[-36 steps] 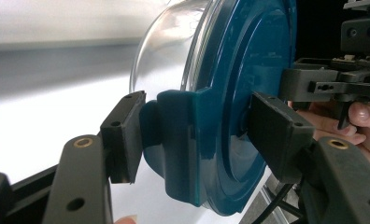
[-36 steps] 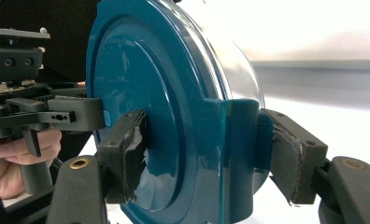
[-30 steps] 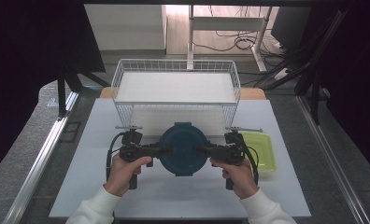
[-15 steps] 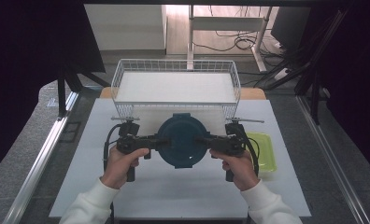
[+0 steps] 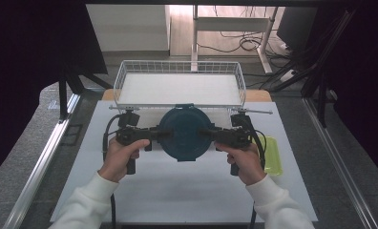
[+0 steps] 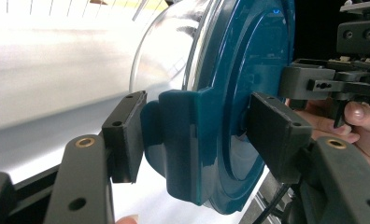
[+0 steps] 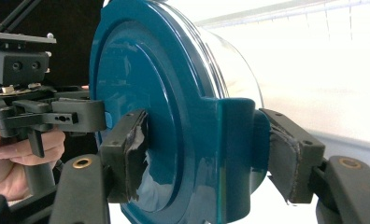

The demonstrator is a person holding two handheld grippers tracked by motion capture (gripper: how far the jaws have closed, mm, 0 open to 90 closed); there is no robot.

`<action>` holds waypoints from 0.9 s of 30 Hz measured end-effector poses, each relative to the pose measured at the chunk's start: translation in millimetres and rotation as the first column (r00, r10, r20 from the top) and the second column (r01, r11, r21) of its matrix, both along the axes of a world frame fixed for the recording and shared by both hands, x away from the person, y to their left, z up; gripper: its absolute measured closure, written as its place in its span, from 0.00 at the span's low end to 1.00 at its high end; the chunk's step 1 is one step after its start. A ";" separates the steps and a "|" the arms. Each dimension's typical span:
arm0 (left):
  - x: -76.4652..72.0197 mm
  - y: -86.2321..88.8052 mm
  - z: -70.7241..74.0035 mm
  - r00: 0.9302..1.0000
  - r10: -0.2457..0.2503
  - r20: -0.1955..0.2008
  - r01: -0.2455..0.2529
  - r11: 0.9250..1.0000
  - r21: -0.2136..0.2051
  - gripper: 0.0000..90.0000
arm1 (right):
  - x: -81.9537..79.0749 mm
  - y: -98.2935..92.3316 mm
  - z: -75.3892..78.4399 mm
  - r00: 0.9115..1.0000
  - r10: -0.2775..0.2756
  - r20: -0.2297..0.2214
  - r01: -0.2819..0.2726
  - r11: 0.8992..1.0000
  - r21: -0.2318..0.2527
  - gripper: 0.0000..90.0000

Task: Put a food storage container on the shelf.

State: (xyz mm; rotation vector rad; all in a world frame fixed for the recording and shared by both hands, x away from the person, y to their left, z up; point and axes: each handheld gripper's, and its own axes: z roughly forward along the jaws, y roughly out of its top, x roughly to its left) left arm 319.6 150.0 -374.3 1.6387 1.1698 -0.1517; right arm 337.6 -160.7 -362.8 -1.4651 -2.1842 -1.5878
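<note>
Lidded container [image 5: 184,133] clamped between both tools' pads.

Container [image 5: 184,133]: above the worktop [image 5: 177,191], between the 2 grippers, just before the basket.
Basket [image 5: 180,88]: at the worktop's far edge.
Tray [image 5: 272,155]: right of the right gripper [image 5: 207,134].
Left gripper [image 5: 162,134]: left of the container.

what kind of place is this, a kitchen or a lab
Most likely a lab or test room, not a kitchen: a white work table with a wire basket, loose cables on the floor behind, and dark curtains at the sides.
</note>
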 end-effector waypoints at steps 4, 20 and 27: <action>5.8 0.6 7.5 1.000 -0.004 0.016 0.004 1.000 0.010 0.44 | 5.4 0.3 6.2 1.000 0.002 0.004 -0.002 1.000 0.006 0.39; 23.9 -0.2 29.6 0.999 -0.013 0.051 0.011 0.999 0.030 0.44 | 22.8 -1.4 22.6 1.000 -0.006 0.028 0.005 1.000 0.031 0.39; 30.6 3.0 39.4 0.998 -0.019 0.068 0.017 0.999 0.031 0.44 | 28.0 -0.1 32.3 0.999 -0.003 0.039 0.001 0.999 0.037 0.40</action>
